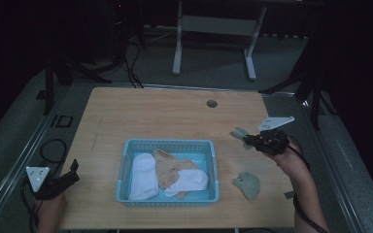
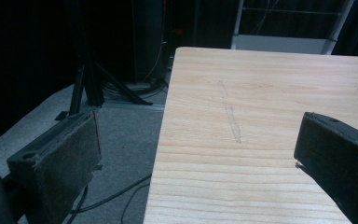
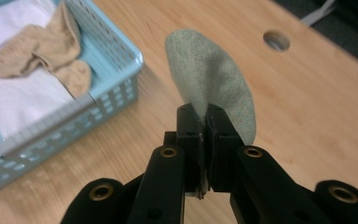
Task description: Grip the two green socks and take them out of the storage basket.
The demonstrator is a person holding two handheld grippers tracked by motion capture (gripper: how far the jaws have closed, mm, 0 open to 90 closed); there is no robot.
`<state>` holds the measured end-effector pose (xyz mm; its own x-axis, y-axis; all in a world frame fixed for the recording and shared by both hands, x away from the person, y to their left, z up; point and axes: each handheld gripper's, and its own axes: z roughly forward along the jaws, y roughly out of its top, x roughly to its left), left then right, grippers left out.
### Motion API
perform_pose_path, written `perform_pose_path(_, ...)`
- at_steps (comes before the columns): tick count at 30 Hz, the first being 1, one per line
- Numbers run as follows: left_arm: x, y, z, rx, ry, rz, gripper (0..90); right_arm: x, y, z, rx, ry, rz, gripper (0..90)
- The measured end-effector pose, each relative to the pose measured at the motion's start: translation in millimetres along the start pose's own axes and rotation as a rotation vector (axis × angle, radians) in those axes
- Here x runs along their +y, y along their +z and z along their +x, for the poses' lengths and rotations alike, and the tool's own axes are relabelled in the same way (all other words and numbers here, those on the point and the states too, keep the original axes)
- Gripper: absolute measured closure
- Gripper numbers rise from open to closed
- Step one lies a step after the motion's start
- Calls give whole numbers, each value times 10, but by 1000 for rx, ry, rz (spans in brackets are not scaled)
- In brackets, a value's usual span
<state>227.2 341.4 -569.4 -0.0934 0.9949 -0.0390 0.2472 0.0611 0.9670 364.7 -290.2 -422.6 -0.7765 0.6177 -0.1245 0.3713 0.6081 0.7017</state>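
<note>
Two green socks are out of the basket (image 1: pixel 212 165): one hangs pinched in the right gripper (image 3: pixel 204 122) to the right of the basket and a little beyond its far edge, the other sock (image 1: pixel 246 185) lies flat on the table (image 1: pixel 150 111) just right of the basket's near corner. The right jaws are clamped tight on a thin fold at the held sock's (image 3: pixel 212 81) edge, most of the fabric flopping free above them. Left of the basket, near the table's corner, the left gripper (image 1: pixel 70 171) waits with jaws spread wide and nothing between them.

Inside the basket lie a white sock (image 1: pixel 143 175), a tan sock (image 1: pixel 167 167) and another white one (image 1: pixel 189 182).

Risk lies in that slim grip: a quick swing could pull the fold out and drop the sock short of its mate. A loose toe could also snag the basket's perforated wall if the hand passes low, dragging the light basket. Lowering onto the lying sock off-centre would leave the pair mismatched.
</note>
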Motion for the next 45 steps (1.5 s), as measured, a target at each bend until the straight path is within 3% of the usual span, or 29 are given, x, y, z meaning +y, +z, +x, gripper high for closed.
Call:
perform_pose_path(9,0,1,-1,0,0,3,7,-372,299,-135,-9,90,42,854)
perform_pose_path(18,0,1,-2,0,0,2,7,-661,656,-45,37,142,98,835)
perform_pose_path(21,1,2,-3,1,0,3,7,-724,733,-7,61,152,109,784)
perform_pose_path(23,2,4,-3,1,2,5,8,-740,756,28,74,151,112,677)
perform_pose_path(27,1,2,-1,2,2,3,7,-743,721,45,68,145,100,529)
perform_pose_path(31,1,2,-1,1,1,4,7,-768,585,0,49,182,37,459)
perform_pose_path(35,1,3,-1,1,2,4,7,-837,475,-34,12,204,3,388)
perform_pose_path(38,0,2,-3,3,0,3,7,-907,426,-65,-20,224,-13,285)
perform_pose_path(42,0,3,-6,4,2,1,8,-1028,348,-147,-74,288,-36,203)
perform_pose_path(45,0,3,-8,5,1,1,7,-1111,293,-201,-96,329,-60,196)
